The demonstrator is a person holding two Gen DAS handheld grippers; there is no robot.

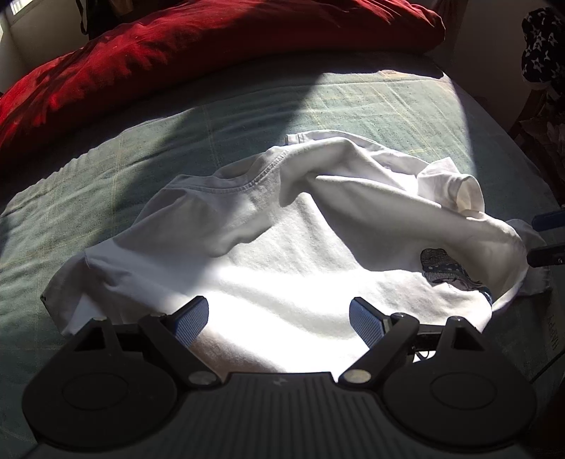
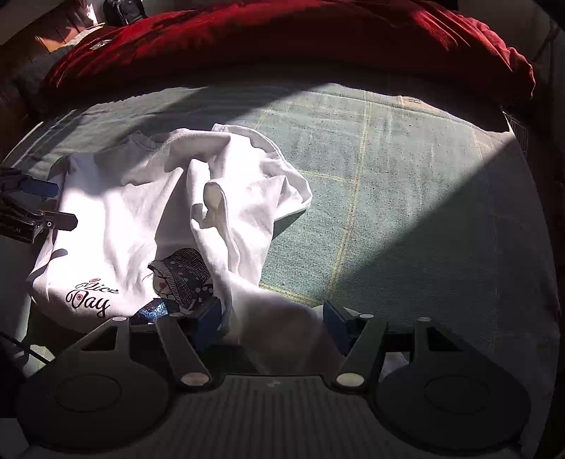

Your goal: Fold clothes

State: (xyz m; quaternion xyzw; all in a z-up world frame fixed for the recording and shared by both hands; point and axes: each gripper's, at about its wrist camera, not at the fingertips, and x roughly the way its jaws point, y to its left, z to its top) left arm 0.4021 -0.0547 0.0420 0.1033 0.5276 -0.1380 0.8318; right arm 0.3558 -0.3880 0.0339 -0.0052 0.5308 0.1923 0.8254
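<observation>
A white T-shirt (image 1: 282,254) lies crumpled on the green bedspread (image 1: 370,102), with one side folded over and a sleeve opening facing up. In the right wrist view the shirt (image 2: 116,219) shows a "Nice Day" print and a figure in a hat. My left gripper (image 1: 279,319) hangs open over the shirt's sunlit near part, with nothing between its pads. My right gripper (image 2: 272,323) is open at the shirt's near right edge; shaded white cloth lies between its blue pads, which stand apart. Each gripper shows at the other view's edge: the right gripper (image 1: 545,240) and the left gripper (image 2: 56,206).
A red quilt (image 1: 212,46) is bunched along the far side of the bed. A dark star-patterned cloth (image 1: 543,49) hangs at the upper right. A black bag (image 2: 123,10) sits beyond the quilt. Bare green bedspread (image 2: 406,194) stretches right of the shirt.
</observation>
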